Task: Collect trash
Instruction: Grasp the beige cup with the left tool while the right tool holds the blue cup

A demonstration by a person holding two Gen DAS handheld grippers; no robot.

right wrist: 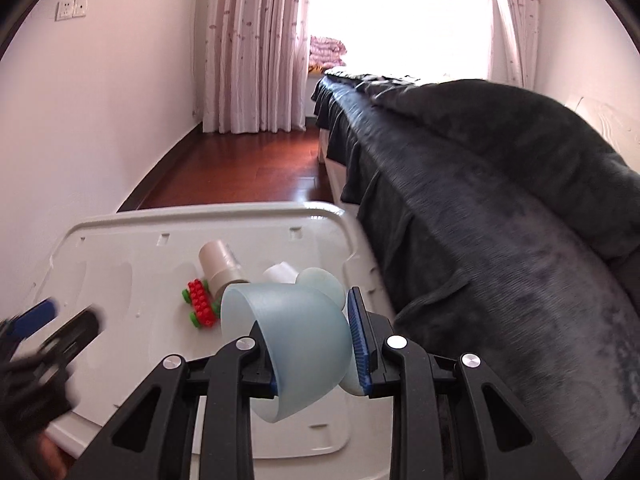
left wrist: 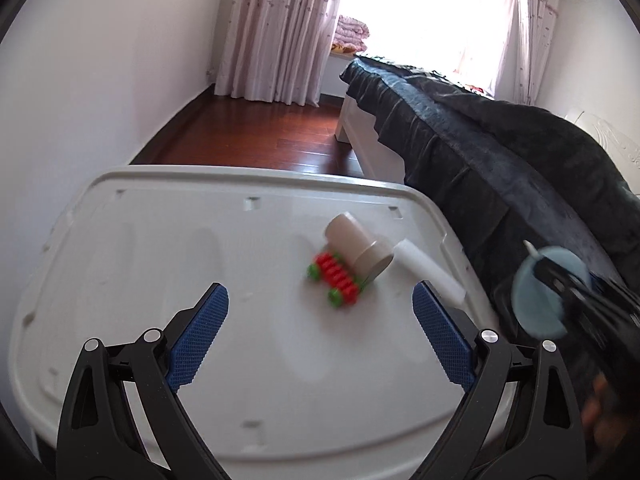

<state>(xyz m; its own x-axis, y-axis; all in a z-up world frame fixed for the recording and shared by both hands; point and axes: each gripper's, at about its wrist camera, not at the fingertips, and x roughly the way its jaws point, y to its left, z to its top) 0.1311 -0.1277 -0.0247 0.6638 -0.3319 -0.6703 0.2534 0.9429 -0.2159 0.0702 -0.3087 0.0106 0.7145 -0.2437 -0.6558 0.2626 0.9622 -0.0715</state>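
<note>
On a white plastic bin lid (left wrist: 160,248) lie a beige tape roll (left wrist: 358,246), a red and green toy block (left wrist: 336,276) and a white tube (left wrist: 428,276). My left gripper (left wrist: 320,332) is open and empty, held above the lid just short of these items. My right gripper (right wrist: 316,344) is shut on a pale blue plastic scoop-like container (right wrist: 300,340) and holds it above the lid's right side. The same container (left wrist: 548,292) shows at the right in the left wrist view. The roll (right wrist: 220,264), block (right wrist: 200,300) and tube (right wrist: 280,272) lie beyond it.
A bed with a dark blanket (right wrist: 500,220) runs along the right side, close to the lid (right wrist: 120,256). A white wall (left wrist: 80,100) is on the left. Dark wooden floor (left wrist: 260,140) and pink curtains (left wrist: 272,32) lie beyond.
</note>
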